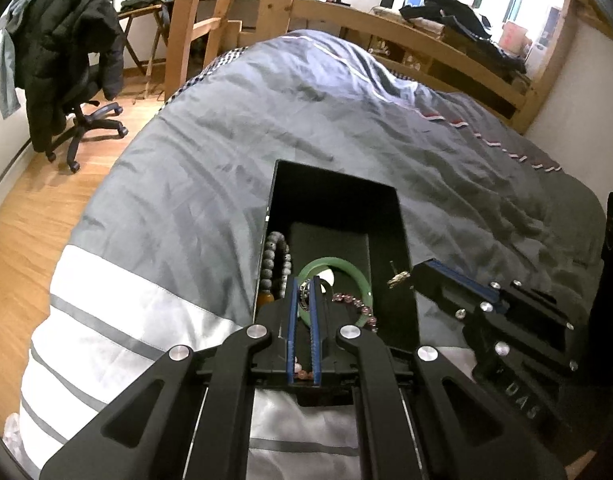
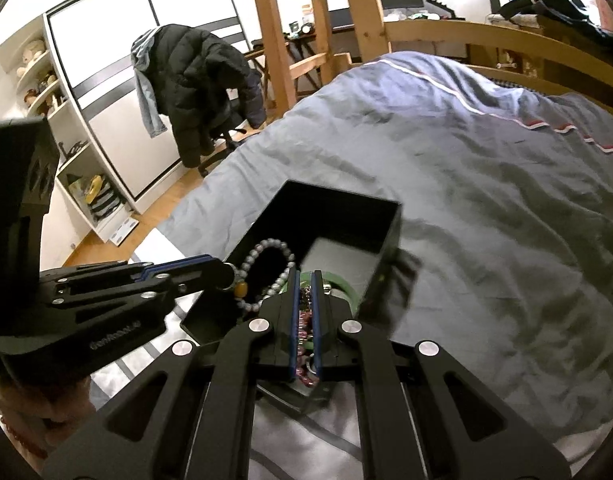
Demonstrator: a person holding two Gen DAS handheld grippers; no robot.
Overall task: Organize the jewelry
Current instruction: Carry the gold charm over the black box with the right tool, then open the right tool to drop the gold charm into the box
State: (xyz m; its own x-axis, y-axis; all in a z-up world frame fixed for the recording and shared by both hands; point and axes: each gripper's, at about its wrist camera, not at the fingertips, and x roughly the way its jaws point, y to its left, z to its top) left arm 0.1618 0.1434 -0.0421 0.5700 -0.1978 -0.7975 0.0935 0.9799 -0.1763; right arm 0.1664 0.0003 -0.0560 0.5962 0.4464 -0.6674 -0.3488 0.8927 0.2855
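The left gripper (image 1: pixel 305 286) hangs over the near end of the black box (image 1: pixel 402 236), its jaws drawn narrow with a small metallic piece showing between the blue pads (image 1: pixel 292 320) — whether they pinch it or it merely lies beneath them I cannot tell. Just under and ahead of those tips lies the green bangle (image 1: pixel 346 268), with the pink bead bracelet (image 1: pixel 356 304) draped across its right side. To the left of the tips, against the box wall, sits the grey bead strand (image 1: pixel 276 258) with an amber bead at its near end.

The right gripper (image 2: pixel 305 278) is likewise narrow over the box (image 2: pixel 386 236), and pink beads (image 2: pixel 306 322) sit between its pads; the bangle (image 2: pixel 344 286) peeks out just right of its tips, the grey strand (image 2: pixel 266 258) loops to their left. In the left view, something small and gold-coloured (image 1: pixel 398 277) shows at the right gripper's tips.

The box rests on the bed (image 1: pixel 306 120) — grey cover, creased. Far off to the left stands a chair (image 1: pixel 82 120) draped in a dark jacket (image 1: pixel 66 40).
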